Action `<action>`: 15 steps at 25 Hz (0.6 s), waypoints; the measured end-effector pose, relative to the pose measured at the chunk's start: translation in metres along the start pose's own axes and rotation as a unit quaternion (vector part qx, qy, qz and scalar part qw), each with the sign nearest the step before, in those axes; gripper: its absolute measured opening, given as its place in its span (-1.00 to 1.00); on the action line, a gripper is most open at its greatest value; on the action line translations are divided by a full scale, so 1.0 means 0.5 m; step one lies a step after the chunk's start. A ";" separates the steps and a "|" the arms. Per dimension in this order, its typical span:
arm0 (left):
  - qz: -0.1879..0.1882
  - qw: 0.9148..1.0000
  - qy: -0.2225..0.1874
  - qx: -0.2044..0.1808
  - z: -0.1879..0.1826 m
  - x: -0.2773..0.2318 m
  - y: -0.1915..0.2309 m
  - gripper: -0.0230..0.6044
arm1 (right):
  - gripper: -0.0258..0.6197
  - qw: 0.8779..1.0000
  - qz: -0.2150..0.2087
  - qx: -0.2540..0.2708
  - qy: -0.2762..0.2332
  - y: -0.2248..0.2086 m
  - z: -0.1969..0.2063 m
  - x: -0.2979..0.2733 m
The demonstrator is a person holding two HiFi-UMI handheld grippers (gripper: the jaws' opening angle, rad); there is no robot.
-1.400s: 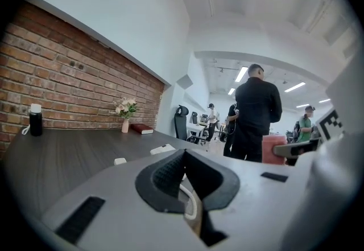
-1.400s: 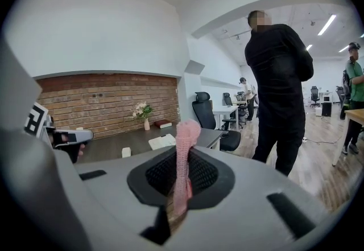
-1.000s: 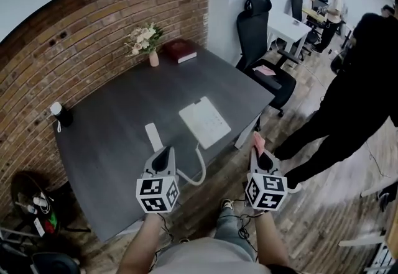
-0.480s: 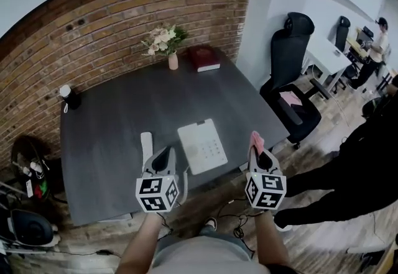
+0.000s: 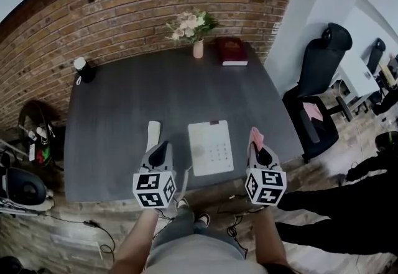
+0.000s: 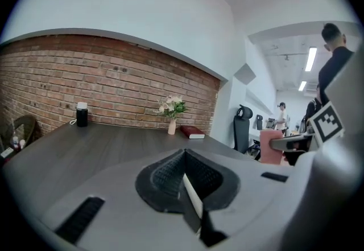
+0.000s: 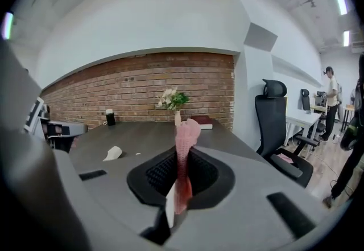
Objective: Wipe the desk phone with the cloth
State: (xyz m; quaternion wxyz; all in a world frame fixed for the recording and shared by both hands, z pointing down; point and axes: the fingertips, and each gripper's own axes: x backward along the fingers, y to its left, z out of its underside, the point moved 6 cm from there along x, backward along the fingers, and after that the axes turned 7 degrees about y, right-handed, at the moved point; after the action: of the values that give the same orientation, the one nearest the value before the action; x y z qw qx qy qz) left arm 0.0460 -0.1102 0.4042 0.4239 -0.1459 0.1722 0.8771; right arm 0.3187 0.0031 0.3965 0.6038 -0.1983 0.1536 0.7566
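Observation:
The white desk phone [image 5: 210, 147] lies near the front edge of the dark grey desk [image 5: 124, 117]. Its handset [image 5: 152, 136] rests off the base to the left, joined by a coiled cord. My left gripper [image 5: 163, 148] hovers over the front edge just left of the phone, shut and empty [image 6: 185, 179]. My right gripper [image 5: 259, 153] hangs at the phone's right, shut on a pink cloth [image 5: 255, 137] that sticks up from its jaws [image 7: 183, 142]. The handset [image 7: 112, 153] shows small in the right gripper view.
At the desk's far edge stand a vase of flowers [image 5: 198, 49], a red book [image 5: 232, 51] and a black cup with a white lid [image 5: 84, 69]. A black office chair [image 5: 320, 89] is right of the desk. A person in black [image 5: 348, 204] stands at lower right. Clutter lies on the floor at left.
The head view has swung so the desk now sits squarely ahead and the phone lies between the grippers. Both grippers keep the same pose; the cloth stays held.

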 end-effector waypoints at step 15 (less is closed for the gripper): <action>-0.043 0.999 0.000 0.014 -0.003 -0.021 0.084 -0.91 | -0.85 0.997 -0.044 0.054 0.032 0.069 -0.018 -0.105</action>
State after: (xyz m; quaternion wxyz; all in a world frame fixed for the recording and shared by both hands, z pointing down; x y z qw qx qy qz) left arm 0.0191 -0.1426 0.4145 0.4632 -0.1473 0.1776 0.8557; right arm 0.2959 -0.0536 0.4139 0.6414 -0.1961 0.2040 0.7131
